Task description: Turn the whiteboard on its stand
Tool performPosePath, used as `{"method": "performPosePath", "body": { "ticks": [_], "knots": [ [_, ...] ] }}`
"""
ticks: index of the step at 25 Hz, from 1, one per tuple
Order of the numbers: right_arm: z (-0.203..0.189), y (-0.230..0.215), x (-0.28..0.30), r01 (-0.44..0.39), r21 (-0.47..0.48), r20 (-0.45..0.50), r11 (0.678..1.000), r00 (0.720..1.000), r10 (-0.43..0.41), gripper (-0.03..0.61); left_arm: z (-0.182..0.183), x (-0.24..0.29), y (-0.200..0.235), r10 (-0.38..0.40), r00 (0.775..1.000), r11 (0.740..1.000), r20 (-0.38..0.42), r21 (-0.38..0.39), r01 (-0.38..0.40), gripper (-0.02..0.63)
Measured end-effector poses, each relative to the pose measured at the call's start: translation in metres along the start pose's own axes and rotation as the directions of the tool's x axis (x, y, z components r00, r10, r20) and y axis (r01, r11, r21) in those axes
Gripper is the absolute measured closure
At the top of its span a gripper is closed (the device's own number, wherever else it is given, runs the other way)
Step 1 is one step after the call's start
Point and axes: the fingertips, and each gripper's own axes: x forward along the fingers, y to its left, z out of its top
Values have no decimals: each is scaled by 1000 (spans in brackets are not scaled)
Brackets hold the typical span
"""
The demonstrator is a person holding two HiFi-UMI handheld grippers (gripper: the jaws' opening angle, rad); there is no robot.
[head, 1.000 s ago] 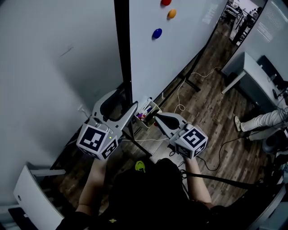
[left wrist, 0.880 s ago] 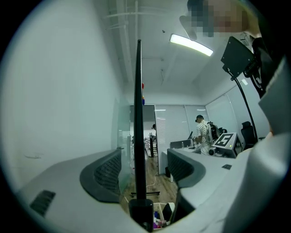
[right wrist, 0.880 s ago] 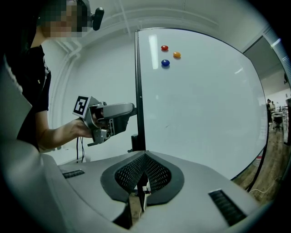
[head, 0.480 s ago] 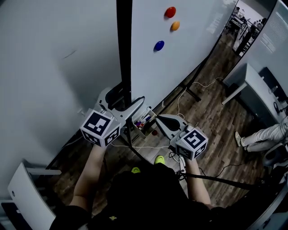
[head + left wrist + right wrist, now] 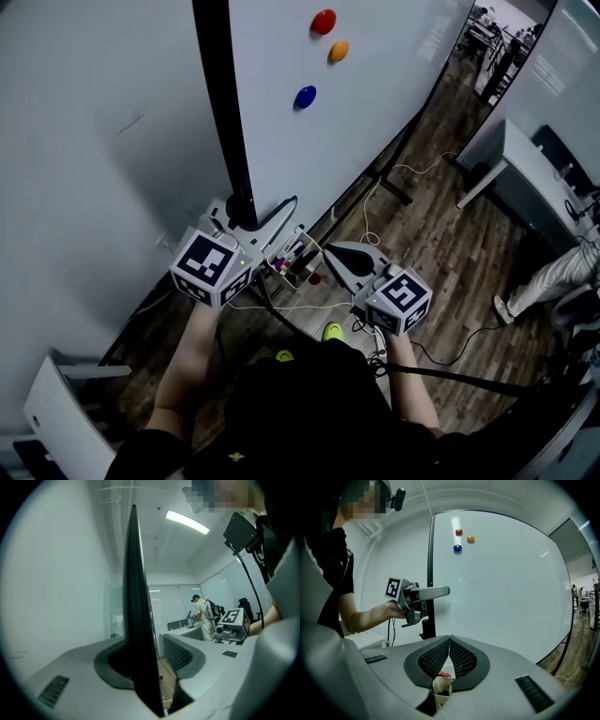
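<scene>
White magnetic whiteboard (image 5: 375, 103), black-framed: left gripper (image 5: 251, 214) jaws, just closing, straddle its side edge, one pad slightly clear. Right gripper (image 5: 449, 641): jaws together, empty.

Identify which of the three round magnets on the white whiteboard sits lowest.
The blue round magnet; the red round magnet and the orange round magnet both sit above it.

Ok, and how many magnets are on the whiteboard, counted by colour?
red magnet: 1
orange magnet: 1
blue magnet: 1
Total: 3
</scene>
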Motion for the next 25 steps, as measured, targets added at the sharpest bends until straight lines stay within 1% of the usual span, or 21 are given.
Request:
{"method": "performPosePath", "body": {
  "ticks": [1,3,4,7,10,14,19,25],
  "knots": [
    [-1,-2,-2,8,3,0,1000,1000,-8,578,0,1,-1,0,1000,1000,1,13,0,433],
    [-2,-5,-4,21,9,1,1000,1000,-21,578,0,2,0,14,1000,1000,10,27,-15,445],
    [-3,-6,-4,26,10,0,1000,1000,-26,578,0,2,2,21,1000,999,16,26,-21,469],
    [-6,-9,-4,37,14,-2,999,999,-37,578,-1,3,8,11,1000,1000,17,-14,-11,534],
    [-7,-11,-6,41,20,-5,999,999,-41,578,1,6,9,-5,1000,999,3,-46,5,565],
    [-7,-13,-7,46,23,-5,999,999,-46,578,1,7,10,2,1000,999,-4,-42,-2,568],
    [-7,-11,-4,52,23,-7,998,999,-52,578,2,3,15,6,1000,998,2,-68,-6,571],
    [-11,-19,-4,53,24,-22,998,998,-53,578,-2,18,26,7,1000,997,-1,-71,-7,571]
  ]
}}
